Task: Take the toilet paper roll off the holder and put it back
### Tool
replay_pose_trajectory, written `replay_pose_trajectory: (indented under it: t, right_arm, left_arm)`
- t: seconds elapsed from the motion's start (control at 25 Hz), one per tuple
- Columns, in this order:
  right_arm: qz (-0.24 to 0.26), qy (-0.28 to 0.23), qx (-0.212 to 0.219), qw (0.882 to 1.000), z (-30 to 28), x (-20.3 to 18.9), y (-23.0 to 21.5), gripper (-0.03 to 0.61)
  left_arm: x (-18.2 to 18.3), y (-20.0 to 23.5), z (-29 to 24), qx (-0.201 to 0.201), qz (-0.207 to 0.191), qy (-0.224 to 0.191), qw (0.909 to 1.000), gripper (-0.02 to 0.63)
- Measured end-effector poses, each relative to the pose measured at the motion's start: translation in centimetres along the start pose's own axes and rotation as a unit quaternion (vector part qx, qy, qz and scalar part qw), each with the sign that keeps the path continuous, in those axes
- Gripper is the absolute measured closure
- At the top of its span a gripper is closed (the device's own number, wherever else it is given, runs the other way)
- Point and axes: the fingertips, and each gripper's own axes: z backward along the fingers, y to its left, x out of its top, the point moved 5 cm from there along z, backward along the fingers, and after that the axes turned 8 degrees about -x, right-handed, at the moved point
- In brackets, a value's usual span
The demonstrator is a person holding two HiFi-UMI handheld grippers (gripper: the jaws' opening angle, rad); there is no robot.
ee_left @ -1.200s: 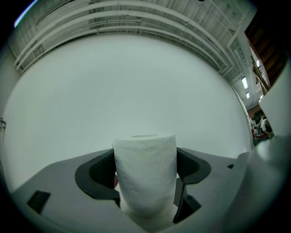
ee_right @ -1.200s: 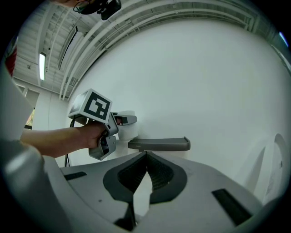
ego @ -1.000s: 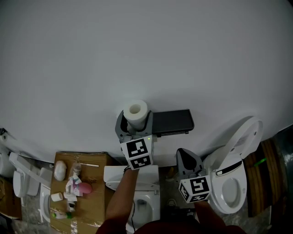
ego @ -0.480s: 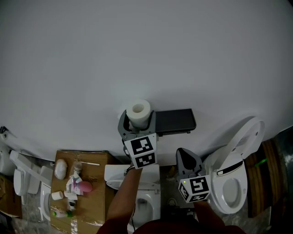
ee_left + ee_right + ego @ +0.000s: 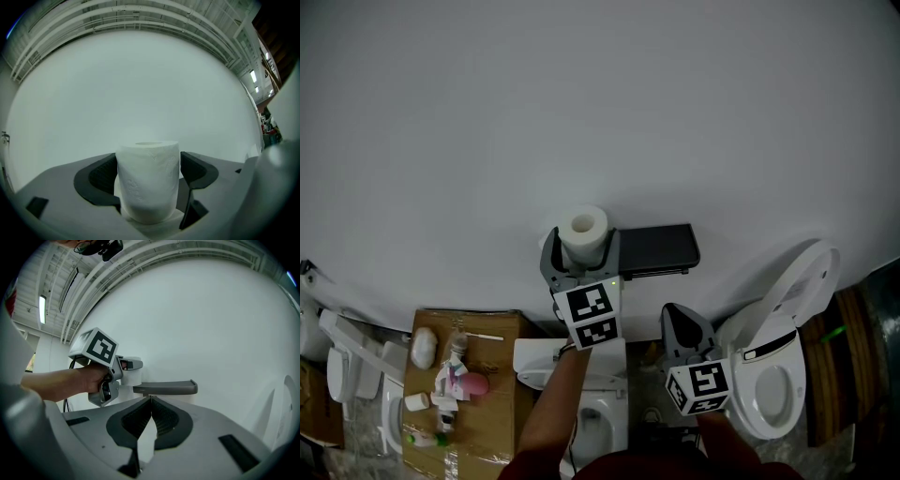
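Right now the left gripper (image 5: 581, 255), in the middle of the head view, is clamped on the toilet paper roll (image 5: 583, 230). The roll stands upright between its jaws, close to the white wall (image 5: 581, 112) and just left of the dark holder (image 5: 654, 248). Lower right, the right gripper (image 5: 680, 328) has its jaws pressed together, with nothing between them.

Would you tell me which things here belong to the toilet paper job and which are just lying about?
Job: toilet paper roll clamped in the left gripper; holder on the wall; right gripper, shut and empty.
Lying about: toilet with raised lid; cardboard box; bottles on it.
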Motion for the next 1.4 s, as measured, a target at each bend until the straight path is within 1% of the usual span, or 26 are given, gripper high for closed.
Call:
replay_pose_trajectory:
  t: [0.12,0.24,0.6,0.76,1.0,1.2,1.4]
  right_arm:
    - [0.002,-0.001,0.002,1.0,0.2,0.1,0.2,0.561]
    - [0.002,-0.002,0.001,1.0,0.2,0.1,0.1,0.561]
    - [0.006,-0.008,0.004,1.0,0.6,0.7,0.3,0.561]
    - [0.006,-0.01,0.004,1.0,0.8,0.8,0.5,0.561]
    - [0.01,-0.012,0.004,1.0,1.1,1.0,0.9,0.561]
    - [0.011,-0.012,0.003,1.0,1.5,1.1,1.1,0.561]
    - [0.014,-0.011,0.004,1.0,1.7,1.2,1.4,0.561]
  left_arm:
    - [0.0,0.1,0.1,0.0,0.0,0.001,1.0,0.187]
    - [0.4,0.2,0.4,0.004,-0.009,-0.008,0.9999,0.186]
    - [3.4,0.1,1.9,0.003,-0.021,-0.037,0.9991,0.183]
    - [3.6,0.1,3.2,0.002,-0.015,-0.039,0.9991,0.183]
    - [2.1,0.2,6.3,0.003,-0.006,-0.032,0.9995,0.183]
    - [-0.6,0.1,8.9,0.006,-0.005,-0.008,0.9999,0.184]
    - [-3.5,-0.4,11.1,-0.001,0.001,0.023,0.9997,0.184]
